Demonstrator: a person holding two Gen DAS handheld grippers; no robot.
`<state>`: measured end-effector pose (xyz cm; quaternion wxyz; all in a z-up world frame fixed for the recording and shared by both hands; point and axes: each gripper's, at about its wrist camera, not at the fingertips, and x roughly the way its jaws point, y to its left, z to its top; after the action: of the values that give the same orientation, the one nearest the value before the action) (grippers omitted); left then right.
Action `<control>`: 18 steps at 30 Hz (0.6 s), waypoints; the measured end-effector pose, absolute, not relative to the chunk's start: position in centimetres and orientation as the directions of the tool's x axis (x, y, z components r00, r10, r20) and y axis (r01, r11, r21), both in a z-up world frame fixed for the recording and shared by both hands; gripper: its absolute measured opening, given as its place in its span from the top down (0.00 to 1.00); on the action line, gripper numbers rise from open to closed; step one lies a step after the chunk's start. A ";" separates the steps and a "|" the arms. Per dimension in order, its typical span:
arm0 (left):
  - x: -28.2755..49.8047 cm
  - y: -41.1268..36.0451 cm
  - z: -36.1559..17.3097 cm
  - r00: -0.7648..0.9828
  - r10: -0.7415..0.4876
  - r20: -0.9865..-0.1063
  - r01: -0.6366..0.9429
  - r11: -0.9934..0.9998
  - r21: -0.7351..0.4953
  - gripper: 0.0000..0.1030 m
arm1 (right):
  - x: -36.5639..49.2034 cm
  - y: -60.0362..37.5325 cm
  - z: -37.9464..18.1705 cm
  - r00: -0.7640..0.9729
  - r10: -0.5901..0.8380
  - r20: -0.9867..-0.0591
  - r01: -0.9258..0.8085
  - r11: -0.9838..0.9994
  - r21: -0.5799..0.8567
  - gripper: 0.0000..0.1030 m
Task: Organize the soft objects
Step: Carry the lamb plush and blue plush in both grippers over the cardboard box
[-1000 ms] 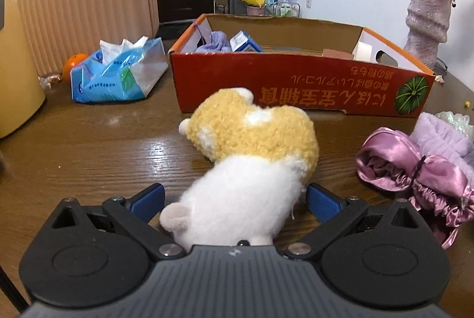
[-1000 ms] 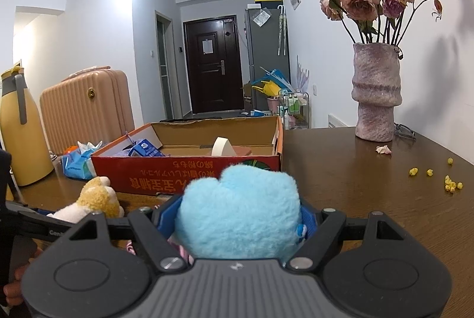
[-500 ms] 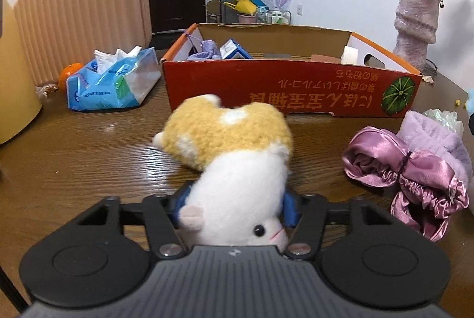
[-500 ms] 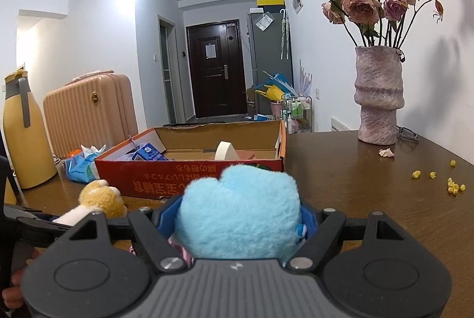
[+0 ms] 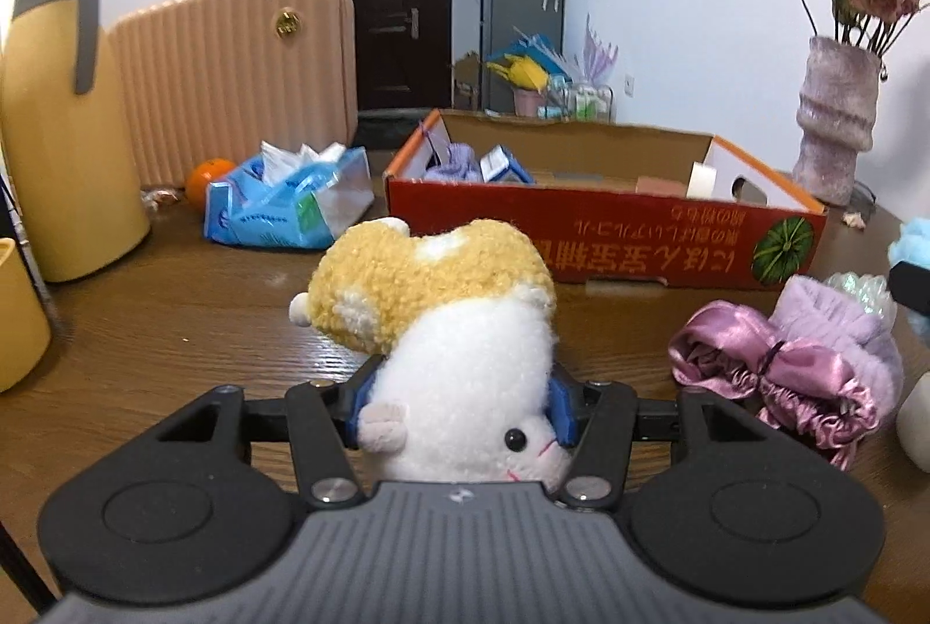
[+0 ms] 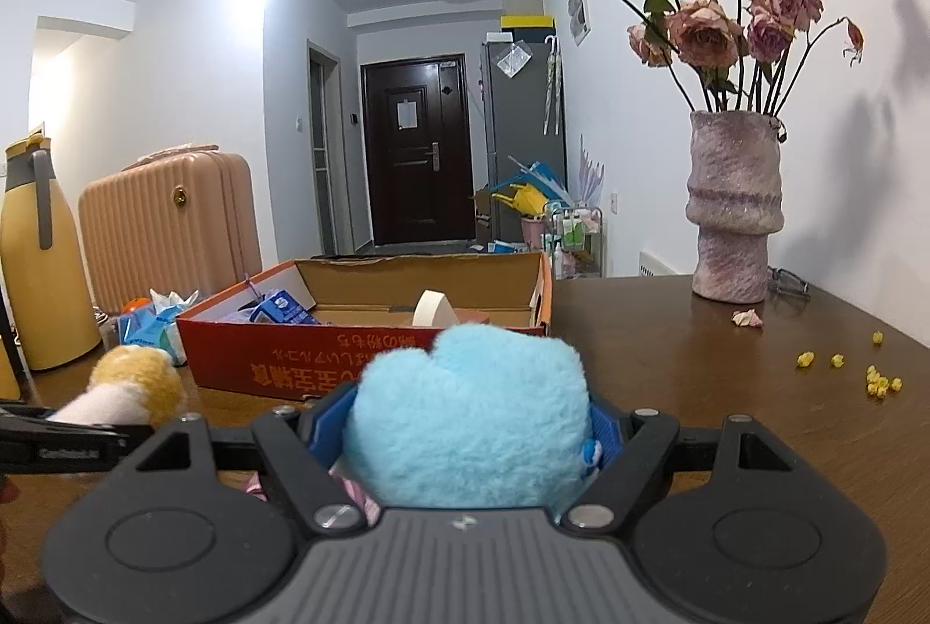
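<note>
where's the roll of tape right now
The roll of tape stands on edge inside the red cardboard box, toward its right end in both wrist views, just beyond the blue plush held in the right tongs.

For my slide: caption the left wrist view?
Left claw grips plush hamster before red cardboard box.

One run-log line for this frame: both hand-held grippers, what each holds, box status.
left hand-held gripper: shut on hamster plush | right hand-held gripper: shut on blue plush | red box: neither plush inside yet
</note>
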<state>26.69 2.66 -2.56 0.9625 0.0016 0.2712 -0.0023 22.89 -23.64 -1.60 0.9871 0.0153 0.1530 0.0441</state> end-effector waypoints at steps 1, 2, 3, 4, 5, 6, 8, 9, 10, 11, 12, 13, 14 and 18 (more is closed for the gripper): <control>26.4 2.6 -2.4 0.858 0.001 -0.513 0.001 1.000 0.002 0.46 | 22.8 -23.6 -1.5 0.951 0.090 -0.295 -0.081 0.996 0.041 0.25; 26.0 2.6 -2.2 0.865 0.004 -0.502 -0.004 1.000 0.002 0.46 | 22.8 -23.6 -1.5 0.953 0.088 -0.290 -0.080 0.996 0.038 0.25; 25.8 2.5 -2.0 0.870 0.006 -0.493 -0.006 1.000 0.001 0.46 | 22.7 -23.5 -1.5 0.955 0.086 -0.284 -0.080 0.996 0.035 0.25; 25.5 2.5 -1.7 0.876 0.008 -0.482 -0.010 1.000 -0.002 0.46 | 22.6 -23.5 -1.4 0.958 0.085 -0.275 -0.079 0.996 0.031 0.25; 25.2 2.5 -1.5 0.881 0.010 -0.472 -0.015 1.000 -0.006 0.46 | 22.6 -23.4 -1.3 0.960 0.083 -0.266 -0.078 0.997 0.029 0.25; 25.1 2.5 -1.4 0.886 0.012 -0.464 -0.019 1.000 -0.010 0.46 | 22.5 -23.4 -1.3 0.962 0.082 -0.260 -0.078 0.997 0.027 0.25; 24.7 2.4 -1.0 0.893 0.015 -0.449 -0.027 0.999 -0.021 0.46 | 22.4 -23.3 -1.0 0.966 0.078 -0.245 -0.073 0.997 0.029 0.25; 24.6 2.4 -0.8 0.896 0.014 -0.443 -0.030 0.999 -0.028 0.46 | 22.3 -23.3 -1.0 0.969 0.078 -0.236 -0.072 0.997 0.032 0.25; 24.6 2.4 -0.7 0.899 0.016 -0.438 -0.035 0.999 -0.035 0.46 | 22.3 -23.2 -0.8 0.971 0.078 -0.224 -0.071 0.997 0.037 0.25; 24.5 2.5 -0.5 0.901 0.019 -0.434 -0.041 0.998 -0.041 0.46 | 22.2 -23.1 -0.7 0.974 0.077 -0.215 -0.070 0.997 0.039 0.25; 24.4 2.5 -0.4 0.903 0.020 -0.430 -0.044 0.998 -0.047 0.46 | 22.1 -22.9 -0.6 0.975 0.076 -0.208 -0.069 0.997 0.041 0.25; 24.4 2.5 -0.3 0.905 0.020 -0.425 -0.048 0.997 -0.054 0.46 | 22.1 -22.7 -0.5 0.977 0.077 -0.200 -0.070 0.997 0.040 0.25; 24.4 2.5 -0.1 0.907 0.021 -0.420 -0.051 0.997 -0.060 0.46 | 22.1 -22.4 -0.4 0.978 0.079 -0.194 -0.073 0.997 0.038 0.25; 24.3 2.3 0.4 0.916 0.024 -0.399 -0.058 0.996 -0.074 0.46 | 22.1 -21.4 -0.2 0.981 0.086 -0.173 -0.083 0.996 0.028 0.25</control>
<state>24.29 2.32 0.39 0.9780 -0.0423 0.2033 0.0211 22.07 -21.44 -0.16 0.9952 0.0103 0.0873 0.0425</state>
